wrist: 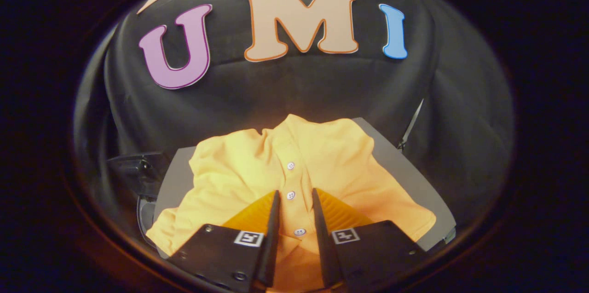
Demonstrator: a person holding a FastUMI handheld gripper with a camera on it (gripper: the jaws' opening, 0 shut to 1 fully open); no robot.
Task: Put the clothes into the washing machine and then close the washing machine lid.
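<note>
A yellow-orange button-front shirt [257,169] lies spread and rumpled on a flat grey surface [405,169]. My gripper [295,192] is low over the shirt's front. Its two dark fingers [272,219] stand a narrow gap apart on either side of the button strip. A white button [290,195] sits right between the fingertips, with another one [299,232] further back in the gap. The cloth between the fingers looks flat, not pinched up. The shirt's collar end [294,123] lies beyond the fingers, toward the black cloth wall.
A dark plastic part [138,173] juts out to the left of the grey surface, past the shirt's sleeve. A thin dark strap [412,125] runs up from the surface's far right corner. Black cloth closes off the back and both sides.
</note>
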